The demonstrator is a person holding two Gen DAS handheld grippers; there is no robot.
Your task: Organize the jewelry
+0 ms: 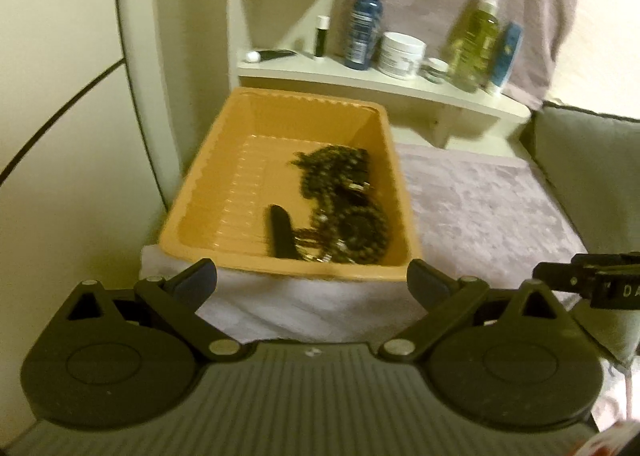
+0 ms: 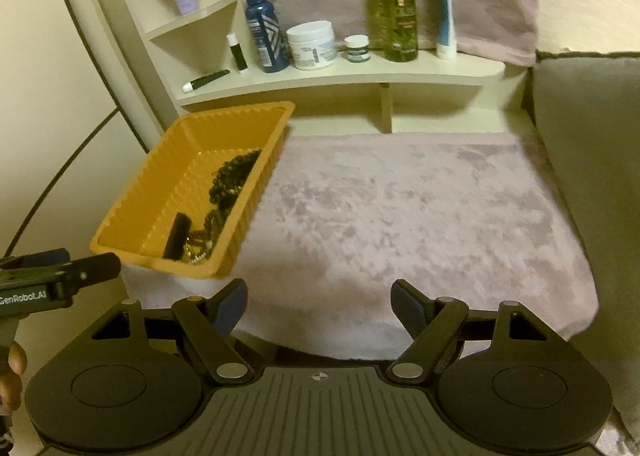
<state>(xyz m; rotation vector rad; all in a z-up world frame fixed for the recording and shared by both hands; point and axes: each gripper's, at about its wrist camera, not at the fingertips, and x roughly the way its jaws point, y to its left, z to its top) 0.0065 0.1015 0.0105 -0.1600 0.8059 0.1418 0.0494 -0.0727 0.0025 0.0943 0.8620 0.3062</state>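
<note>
Both views show the orange ribbed plastic bin (image 1: pixel 224 191) at the left edge of the mauve plush cloth (image 2: pixel 420 215), holding a tangle of dark beaded necklaces (image 1: pixel 344 199) and a black oblong case (image 1: pixel 282 232) near its front wall. The left tool (image 1: pixel 312 280) stands wide and empty just before the bin. The right tool (image 2: pixel 320 306), wide and empty, hangs over bare cloth. Only the right view catches fingers (image 2: pixel 14 372) at the left edge.
</note>
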